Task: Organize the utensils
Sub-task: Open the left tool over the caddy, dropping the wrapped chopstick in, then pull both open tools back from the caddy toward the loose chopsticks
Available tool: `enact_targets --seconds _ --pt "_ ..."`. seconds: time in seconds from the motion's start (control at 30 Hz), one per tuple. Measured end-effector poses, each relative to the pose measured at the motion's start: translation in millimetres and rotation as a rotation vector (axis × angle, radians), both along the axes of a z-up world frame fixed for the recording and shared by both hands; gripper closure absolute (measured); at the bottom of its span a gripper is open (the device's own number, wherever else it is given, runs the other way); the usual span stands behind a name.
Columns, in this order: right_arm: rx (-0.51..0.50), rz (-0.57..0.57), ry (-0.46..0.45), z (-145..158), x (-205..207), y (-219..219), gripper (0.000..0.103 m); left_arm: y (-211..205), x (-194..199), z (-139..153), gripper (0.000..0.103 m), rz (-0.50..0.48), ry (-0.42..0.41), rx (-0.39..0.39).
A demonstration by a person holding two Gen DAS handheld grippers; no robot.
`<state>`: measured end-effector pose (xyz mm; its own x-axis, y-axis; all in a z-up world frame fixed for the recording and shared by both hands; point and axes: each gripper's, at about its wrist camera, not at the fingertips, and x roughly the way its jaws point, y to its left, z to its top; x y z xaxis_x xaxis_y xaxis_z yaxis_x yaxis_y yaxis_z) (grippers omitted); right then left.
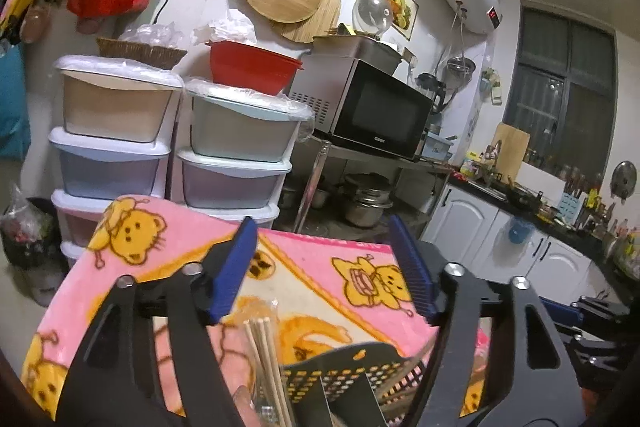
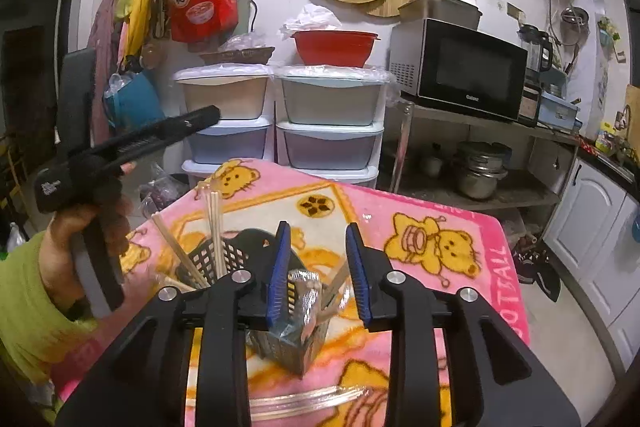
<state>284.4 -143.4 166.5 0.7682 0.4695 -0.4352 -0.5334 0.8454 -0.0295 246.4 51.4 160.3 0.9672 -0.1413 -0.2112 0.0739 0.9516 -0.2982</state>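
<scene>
A black perforated utensil basket [image 2: 236, 251] stands on a table covered by a pink bear-print blanket [image 2: 440, 227]. Several wooden chopsticks [image 2: 214, 223] stick up from it, with more leaning at its left side. My right gripper [image 2: 318, 271] hovers over the basket with its blue pads apart. A silver foil-wrapped packet [image 2: 308, 293] sits in the basket just below and between them, not pinched. My left gripper [image 1: 324, 267] is wide open above the same basket [image 1: 352, 367] and chopsticks [image 1: 266, 355], holding nothing. A hand holds it at the left [image 2: 206, 117].
A clear-wrapped bundle of chopsticks [image 2: 312, 401] lies on the blanket near me. Behind the table stand stacked plastic drawers [image 2: 328, 131] with a red bowl [image 2: 334, 47]. A microwave [image 2: 460, 67] sits on a metal rack over pots. White cabinets [image 2: 588, 227] line the right side.
</scene>
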Motion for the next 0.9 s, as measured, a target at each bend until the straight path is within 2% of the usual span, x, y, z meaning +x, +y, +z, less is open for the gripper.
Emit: enact_targets --seconds 0.4,0.9 --pt "0.02 -0.018 -0.003 -8.6 -26.1 -16.9 0.058 1.5 -32.1 -3.9 0.012 -0.09 0.051 -0.048" --pt "0.061 -0.047 0.046 -35.0 -43.9 -35.9 0.056 -22.8 -82.3 -17.0 0.011 -0.145 0.042 0.033"
